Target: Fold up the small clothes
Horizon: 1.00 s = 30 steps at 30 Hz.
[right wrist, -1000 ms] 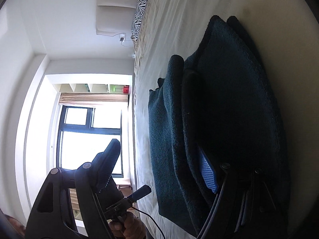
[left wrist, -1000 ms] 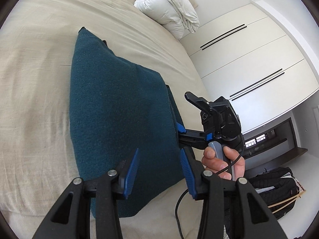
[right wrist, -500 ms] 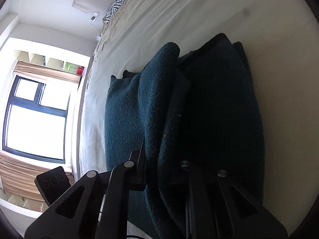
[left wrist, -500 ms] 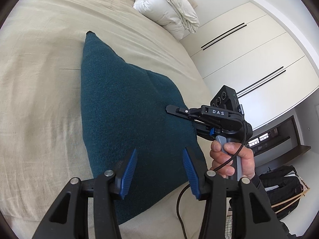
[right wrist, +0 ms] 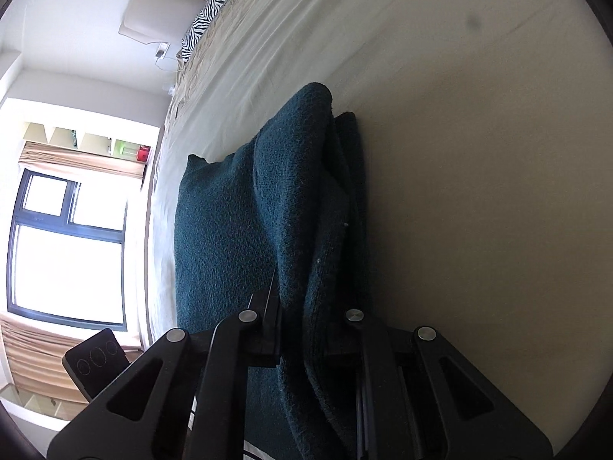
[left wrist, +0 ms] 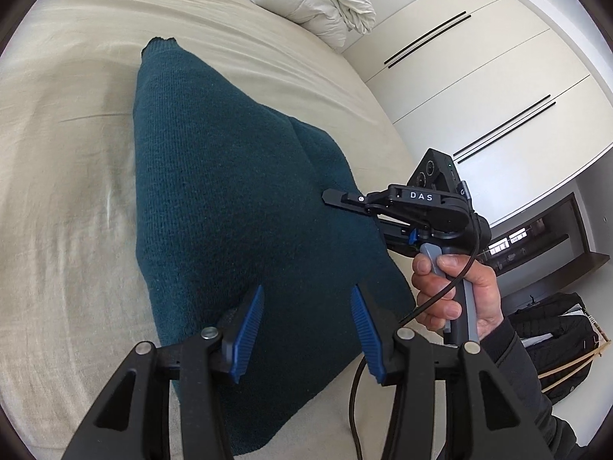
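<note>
Risk of the fold springing apart: teal knit sweater (left wrist: 237,207) lies folded on the bed (left wrist: 65,199), right tool (right wrist: 302,329) clenched on its bunched edge — left tool (left wrist: 306,326) released above it — so thick layers could slip.

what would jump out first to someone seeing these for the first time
A dark teal knit garment lies folded on the beige bed, filling the middle of both views. The right gripper is clamped on its bunched edge, while the left gripper hovers open over its near corner.
</note>
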### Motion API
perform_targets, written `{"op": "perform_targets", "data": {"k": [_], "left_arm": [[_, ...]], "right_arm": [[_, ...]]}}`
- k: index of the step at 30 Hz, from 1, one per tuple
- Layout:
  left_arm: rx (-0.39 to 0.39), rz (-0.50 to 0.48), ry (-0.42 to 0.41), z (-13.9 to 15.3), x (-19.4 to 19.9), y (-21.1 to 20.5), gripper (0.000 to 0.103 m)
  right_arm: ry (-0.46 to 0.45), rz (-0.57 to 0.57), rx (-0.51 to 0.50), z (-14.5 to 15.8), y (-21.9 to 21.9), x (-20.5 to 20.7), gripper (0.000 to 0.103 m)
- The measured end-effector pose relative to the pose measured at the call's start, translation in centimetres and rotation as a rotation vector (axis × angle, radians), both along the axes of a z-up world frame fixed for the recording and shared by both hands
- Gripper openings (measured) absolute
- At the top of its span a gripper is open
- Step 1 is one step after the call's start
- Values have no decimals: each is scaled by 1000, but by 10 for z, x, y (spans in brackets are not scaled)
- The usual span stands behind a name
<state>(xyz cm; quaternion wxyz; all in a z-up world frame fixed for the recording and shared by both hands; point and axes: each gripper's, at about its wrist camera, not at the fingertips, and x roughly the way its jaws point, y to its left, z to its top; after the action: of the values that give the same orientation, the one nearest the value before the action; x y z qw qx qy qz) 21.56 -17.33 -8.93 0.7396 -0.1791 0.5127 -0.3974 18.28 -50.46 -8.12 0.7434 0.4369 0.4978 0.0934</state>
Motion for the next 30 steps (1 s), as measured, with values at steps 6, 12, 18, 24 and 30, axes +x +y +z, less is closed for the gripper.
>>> {"op": "perform_targets", "data": {"k": [6, 12, 18, 24, 30], "left_arm": [[-2, 1, 11, -12, 3, 9, 50], [23, -3, -14, -14, 1, 5, 50], [41, -1, -32, -16, -4, -6, 49], [49, -2, -72, 8, 0, -1, 49], [6, 55, -84, 24, 72, -5, 49]], "right_arm": [[-12, -51, 72, 13, -19, -23, 18], [-80, -122, -69, 60, -19, -73, 19], [-211, 5, -10, 87, 32, -91, 18], [-56, 11, 136, 4, 39, -87, 12], [-119, 1, 198, -4, 26, -100, 0]]}}
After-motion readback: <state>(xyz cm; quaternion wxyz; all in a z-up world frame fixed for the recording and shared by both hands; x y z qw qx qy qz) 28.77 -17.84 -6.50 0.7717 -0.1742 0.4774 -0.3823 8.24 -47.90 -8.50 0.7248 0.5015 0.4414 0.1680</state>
